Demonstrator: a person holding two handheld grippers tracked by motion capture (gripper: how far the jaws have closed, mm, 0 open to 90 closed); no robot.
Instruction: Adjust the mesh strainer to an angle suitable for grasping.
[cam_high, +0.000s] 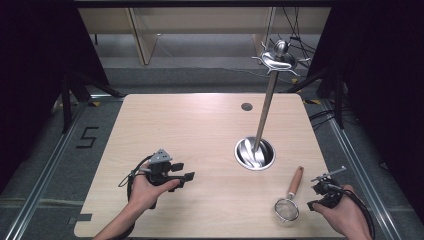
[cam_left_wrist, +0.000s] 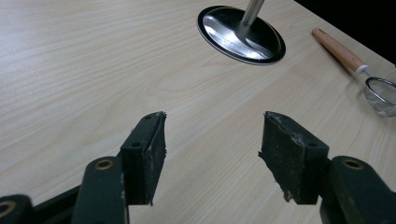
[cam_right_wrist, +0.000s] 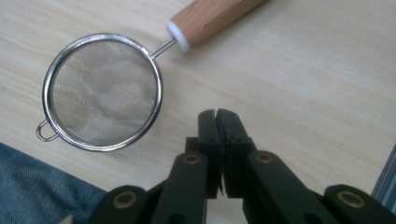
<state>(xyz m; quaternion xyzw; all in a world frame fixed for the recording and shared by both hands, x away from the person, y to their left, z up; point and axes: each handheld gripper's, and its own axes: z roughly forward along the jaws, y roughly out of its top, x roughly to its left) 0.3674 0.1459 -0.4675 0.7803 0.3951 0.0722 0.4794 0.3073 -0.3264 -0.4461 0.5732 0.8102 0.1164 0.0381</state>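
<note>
Hovering just beside small mesh strainer (cam_right_wrist: 105, 93) at table's (cam_high: 200, 125) near right corner, right gripper (cam_right_wrist: 218, 114) with jaws pressed together, holding nothing. Left gripper (cam_left_wrist: 212, 140) spread wide, empty, over bare wood. Strainer lying flat, wooden handle toward hanging stand's (cam_high: 255, 152) round steel base; apparently untouched, pickup and hanging yet to come.

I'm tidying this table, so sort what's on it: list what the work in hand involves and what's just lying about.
In the work:
- small wire-mesh strainer with a wooden handle, nearest the shut right tool
- open left tool, holding nothing

Lying about, as far as I can judge:
- tall steel hook stand on a round base
- pale wooden table
</note>
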